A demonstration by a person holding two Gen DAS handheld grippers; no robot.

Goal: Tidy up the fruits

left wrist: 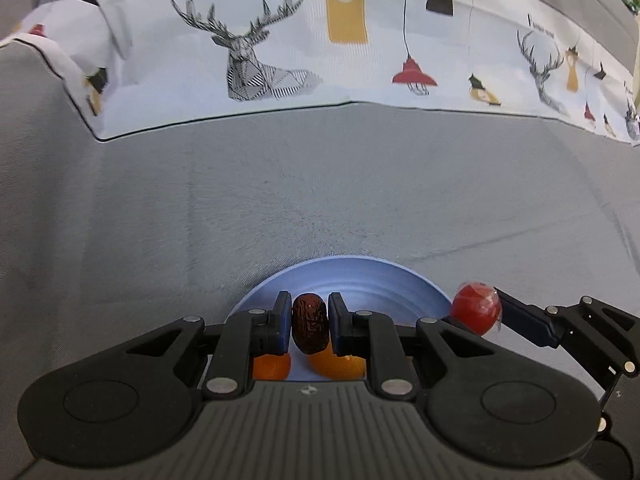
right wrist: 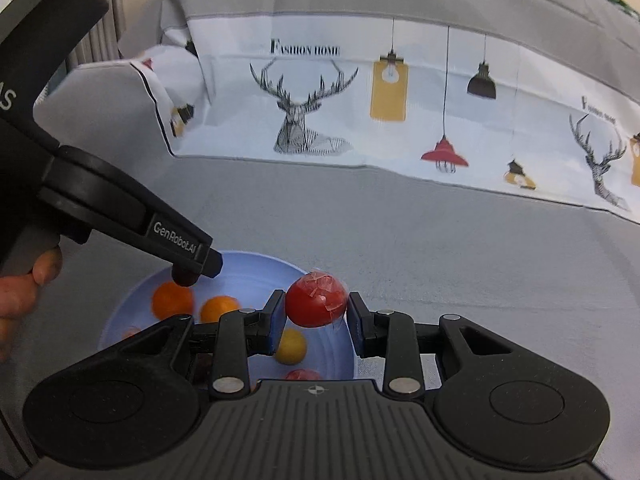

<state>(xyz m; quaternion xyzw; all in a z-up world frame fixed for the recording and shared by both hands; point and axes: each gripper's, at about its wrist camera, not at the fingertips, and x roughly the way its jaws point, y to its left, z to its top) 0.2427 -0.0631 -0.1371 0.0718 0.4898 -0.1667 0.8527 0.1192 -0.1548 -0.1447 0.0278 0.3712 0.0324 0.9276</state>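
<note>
- Left wrist view: the left gripper point(left wrist: 310, 322) had its jaws closed on a dark brown, wrinkled fruit point(left wrist: 310, 320), probably a dried date, pinched upright between the blue pads.
- It hung over the near part of a pale blue plate point(left wrist: 360, 276), which suggested the fruit was being brought there to join the rest.
- Two orange fruits point(left wrist: 336, 364) showed under the jaws, lying on the plate and partly hidden by the gripper body.
- The plate sat on a grey cloth-covered surface point(left wrist: 280, 184); a printed fabric with stags and lamps point(left wrist: 280, 40) lay beyond it.
- At the right edge, a red fruit point(left wrist: 476, 306) sat against one finger of the right gripper, just beside the plate's rim.
- Right wrist view: the right gripper point(right wrist: 316, 314) had its jaws gripping the red fruit point(right wrist: 316, 300), round and glossy, with what looked like clear wrap or tape on its skin.
- It was held above the plate point(right wrist: 248, 268), likely for release among the others.
- Orange fruits point(right wrist: 173, 300), a yellow one point(right wrist: 291, 346) and part of another red one point(right wrist: 303, 374) already lay on the plate.
</note>
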